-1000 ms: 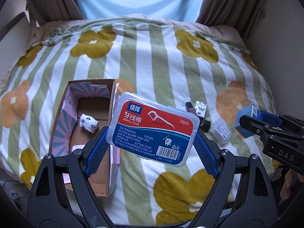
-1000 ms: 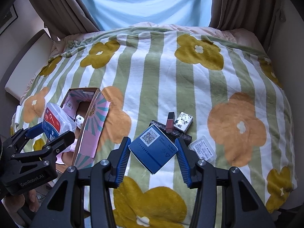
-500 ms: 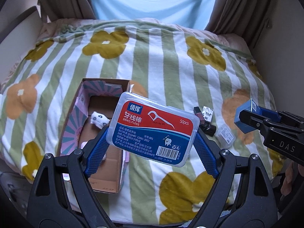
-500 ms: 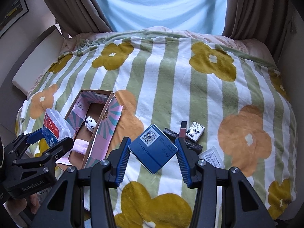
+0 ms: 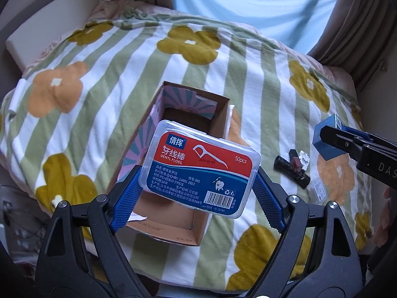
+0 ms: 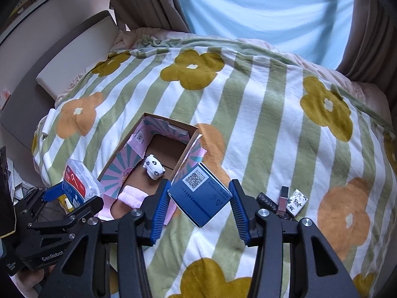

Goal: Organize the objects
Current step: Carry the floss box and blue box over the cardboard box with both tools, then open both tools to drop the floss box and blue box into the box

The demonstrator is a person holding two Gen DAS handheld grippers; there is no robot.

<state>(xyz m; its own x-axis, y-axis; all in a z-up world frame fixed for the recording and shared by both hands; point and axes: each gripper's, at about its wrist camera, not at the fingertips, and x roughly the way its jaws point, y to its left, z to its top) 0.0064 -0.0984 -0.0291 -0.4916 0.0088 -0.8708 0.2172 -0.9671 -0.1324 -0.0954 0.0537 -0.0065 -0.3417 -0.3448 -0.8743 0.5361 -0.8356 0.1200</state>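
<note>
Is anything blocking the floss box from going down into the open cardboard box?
Nothing visible does. The left claw holds the dental floss box over the open cardboard box. Inside lie a small white pouch and a pink roll, with bare floor between and behind them.

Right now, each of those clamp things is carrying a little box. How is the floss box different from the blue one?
The floss box is see-through plastic with a red and blue label; the blue box is solid dark blue card with a QR code. The floss box looks wider and flatter, so the left gripper stands spread wide, while the right gripper pinches narrower. Both are held above the flowered blanket, near the open cardboard box.
</note>
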